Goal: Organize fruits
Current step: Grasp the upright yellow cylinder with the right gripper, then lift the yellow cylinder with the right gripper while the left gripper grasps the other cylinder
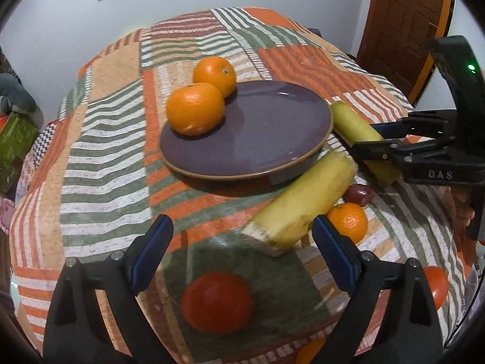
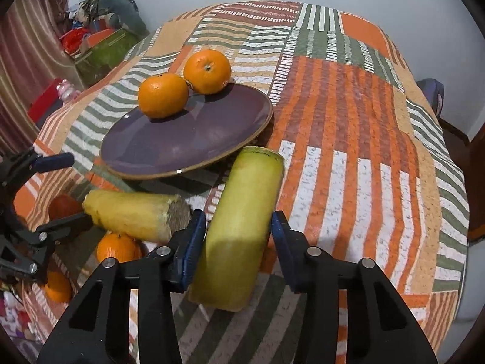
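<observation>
- Purple plate (image 1: pixel 260 133) at centre of the left wrist view, resting on the counter's striped patchwork cloth (image 1: pixel 106 157).
- Two oranges (image 1: pixel 195 108) (image 1: pixel 215 74) on the plate's upper-left part, touching each other; in the right wrist view the same pair (image 2: pixel 163 94) (image 2: pixel 207 71) at the plate's (image 2: pixel 188 139) far edge.
- Left tongs (image 1: pixel 242 242) at the bottom of the left wrist view, spread wide, pinching nothing.
- Yellow-green cylindrical fruit piece (image 1: pixel 303 203) lying diagonally just below and right of the plate, its cut end low between the left tongs' blue pads (image 1: pixel 151 248), apart from them.
- Small orange (image 1: pixel 348 221) and a dark red fruit (image 1: pixel 359 194) tucked just beside that piece, on its right.
- Red tomato-like fruit (image 1: pixel 216 297) at lower centre between the left tongs' arms, lying on the cloth.
- Right tongs (image 2: pixel 236 239) at the bottom of the right wrist view, open around a second yellow-green cylinder (image 2: pixel 239 221); left pad close against it, a gap showing at the right pad.
- Second cylinder lying on the cloth, its far end just beside the plate's rim.
- Right tongs (image 1: pixel 363 136) also entering from the right edge of the left wrist view, astride that cylinder (image 1: pixel 353 121).
</observation>
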### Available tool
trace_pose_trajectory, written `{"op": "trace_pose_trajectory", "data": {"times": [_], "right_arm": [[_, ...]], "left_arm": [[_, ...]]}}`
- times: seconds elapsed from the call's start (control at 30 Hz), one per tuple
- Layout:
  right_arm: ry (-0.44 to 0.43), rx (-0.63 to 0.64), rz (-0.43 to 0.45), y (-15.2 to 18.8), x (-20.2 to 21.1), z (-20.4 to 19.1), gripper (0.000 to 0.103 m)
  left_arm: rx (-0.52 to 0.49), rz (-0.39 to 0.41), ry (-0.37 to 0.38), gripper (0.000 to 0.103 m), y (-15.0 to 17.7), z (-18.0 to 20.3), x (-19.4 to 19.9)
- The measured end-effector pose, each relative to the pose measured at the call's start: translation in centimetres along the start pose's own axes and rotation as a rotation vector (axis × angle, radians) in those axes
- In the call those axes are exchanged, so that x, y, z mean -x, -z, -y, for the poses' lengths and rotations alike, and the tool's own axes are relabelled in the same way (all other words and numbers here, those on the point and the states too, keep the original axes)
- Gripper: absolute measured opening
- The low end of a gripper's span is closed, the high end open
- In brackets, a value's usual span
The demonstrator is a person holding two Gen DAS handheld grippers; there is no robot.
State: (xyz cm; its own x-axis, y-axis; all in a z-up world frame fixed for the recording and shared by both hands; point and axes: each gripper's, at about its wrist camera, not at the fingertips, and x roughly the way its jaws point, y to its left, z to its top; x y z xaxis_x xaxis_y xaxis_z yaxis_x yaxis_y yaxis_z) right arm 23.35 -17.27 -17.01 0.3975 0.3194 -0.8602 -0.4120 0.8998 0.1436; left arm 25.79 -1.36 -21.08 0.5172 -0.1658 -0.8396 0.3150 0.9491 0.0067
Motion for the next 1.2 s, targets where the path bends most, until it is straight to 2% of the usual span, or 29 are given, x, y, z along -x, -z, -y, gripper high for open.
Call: {"op": "trace_pose_trajectory", "data": {"times": [0.1,0.23,0.5,0.6,0.77,0.97,1.13,1.2], "right_arm": [[0.011,0.013,-0.001,0.6,0.5,0.0,0.036],[0.022,0.038,-0.007,1.8,1.1,-0.1,0.035],[0.015,0.051,-0.019,3.9,2.0,0.2,0.035],[0.001,0.033,-0.017,4.2,2.3,0.5,0.035],[-0.037,-0.006,-0.003,4.0,2.7,0.7,0.035],[-0.05,-0.022,-0.001,3.3,1.9,0.8,0.035],[-0.049,-0.021,0.0,2.8,1.3,0.6,0.035],[-0.056,-0.027,-0.005,2.6,1.1,0.7,0.036]], "left_arm": [[-0.004,-0.023,0.005,0.094,-0.6,0.8,-0.7],[-0.001,-0.015,0.013,0.094,-1.5,1.4,-1.3],[0.045,-0.079,0.128,0.095,-3.0,1.2,-3.0],[0.056,-0.114,0.146,0.095,-3.5,1.1,-3.4],[0.011,-0.121,0.111,0.095,-3.2,0.8,-2.8],[-0.095,-0.119,0.045,0.094,-1.9,0.8,-1.8],[-0.152,-0.131,0.041,0.091,-2.2,1.7,-2.1],[-0.169,-0.159,0.05,0.089,-2.6,2.5,-2.8]]}}
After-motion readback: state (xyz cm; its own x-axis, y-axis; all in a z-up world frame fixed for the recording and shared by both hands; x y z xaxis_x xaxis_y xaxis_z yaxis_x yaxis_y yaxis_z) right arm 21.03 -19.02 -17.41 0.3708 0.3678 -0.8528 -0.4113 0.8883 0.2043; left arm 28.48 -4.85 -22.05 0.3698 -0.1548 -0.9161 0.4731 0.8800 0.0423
